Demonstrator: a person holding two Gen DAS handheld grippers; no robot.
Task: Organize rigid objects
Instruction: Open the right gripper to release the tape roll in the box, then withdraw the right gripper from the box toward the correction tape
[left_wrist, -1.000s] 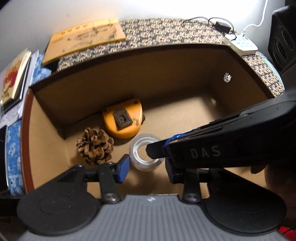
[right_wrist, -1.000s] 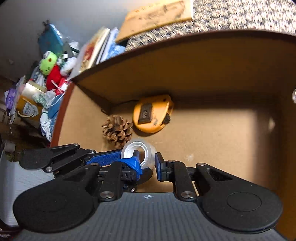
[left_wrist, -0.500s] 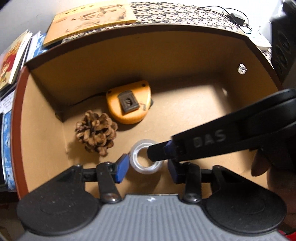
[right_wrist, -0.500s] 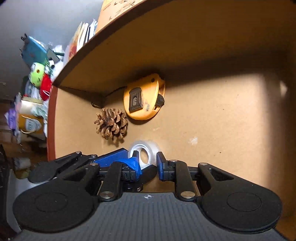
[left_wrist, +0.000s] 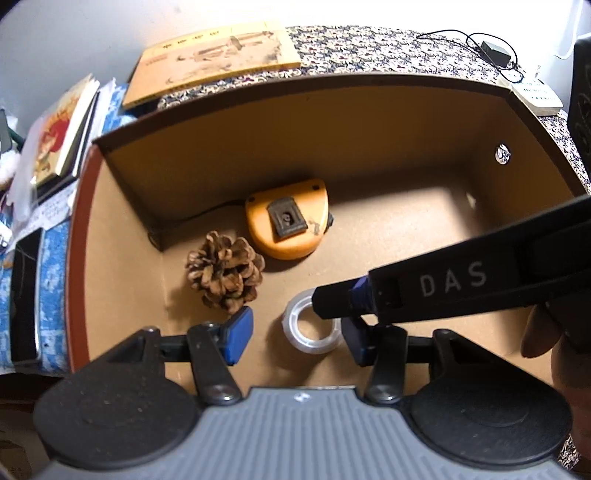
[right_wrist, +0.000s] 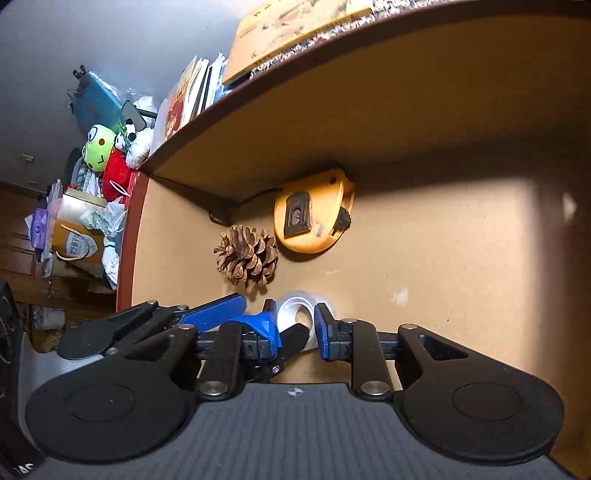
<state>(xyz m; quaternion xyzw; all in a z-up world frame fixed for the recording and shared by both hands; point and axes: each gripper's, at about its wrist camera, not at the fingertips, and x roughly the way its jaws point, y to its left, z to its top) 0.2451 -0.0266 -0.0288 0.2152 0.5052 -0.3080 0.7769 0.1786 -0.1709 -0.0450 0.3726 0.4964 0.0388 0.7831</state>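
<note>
A brown cardboard box (left_wrist: 295, 140) holds an orange tape measure (left_wrist: 288, 225), a pine cone (left_wrist: 225, 275) and a clear tape roll (left_wrist: 314, 341). My left gripper (left_wrist: 295, 325) is open, its blue pads either side of the roll without touching it. My right gripper (left_wrist: 325, 299) reaches in from the right, its tip on the roll's far rim. In the right wrist view my right gripper (right_wrist: 295, 308) is shut on the tape roll (right_wrist: 291, 301), with the pine cone (right_wrist: 247, 258) and tape measure (right_wrist: 314, 218) beyond. I cannot tell whether the roll touches the floor.
A tan booklet (left_wrist: 214, 62) lies on patterned cloth behind the box. Books (left_wrist: 62, 125) and a phone (left_wrist: 26, 295) sit to the left, a power strip (left_wrist: 532, 92) at the back right. Plush toys (right_wrist: 99, 151) and bags pile up outside the box's left wall.
The right gripper has carried the tape roll rightward and nearer, away from the pine cone and tape measure. The left gripper stayed open and followed alongside.
</note>
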